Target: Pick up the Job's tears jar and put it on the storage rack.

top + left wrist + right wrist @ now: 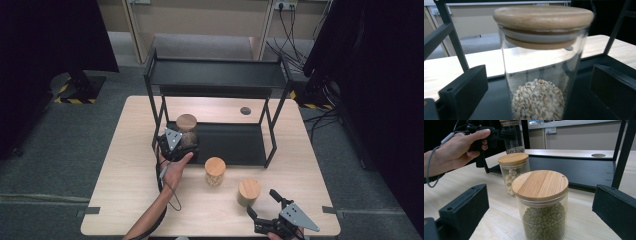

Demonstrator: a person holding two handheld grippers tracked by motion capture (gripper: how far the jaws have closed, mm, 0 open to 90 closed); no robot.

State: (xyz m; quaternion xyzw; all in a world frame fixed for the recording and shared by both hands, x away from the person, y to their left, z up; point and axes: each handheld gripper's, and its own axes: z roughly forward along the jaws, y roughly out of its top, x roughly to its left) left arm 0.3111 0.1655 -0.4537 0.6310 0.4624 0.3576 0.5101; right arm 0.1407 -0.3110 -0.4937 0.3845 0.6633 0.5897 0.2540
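A glass jar with a wooden lid point(186, 122), part full of pale grains point(537, 100), stands on the lower tray point(235, 145) of a black rack. My left gripper point(177, 142) is open around it, a jaw on each side with a gap to the glass point(539, 72). My right gripper point(262, 202) is open near the table's front edge. Just ahead of its jaws point(541, 195) stands a jar of green beans point(541, 202) point(248, 192), untouched. A jar of whitish beans point(215, 171) point(514, 170) stands on the table between the two.
The black rack's upper shelf point(217, 72) hangs over the tray, and its posts point(272, 140) stand at the corners. The wooden table point(125, 185) has a round hole point(245, 110) at the back. A cable trails from the left gripper along the forearm.
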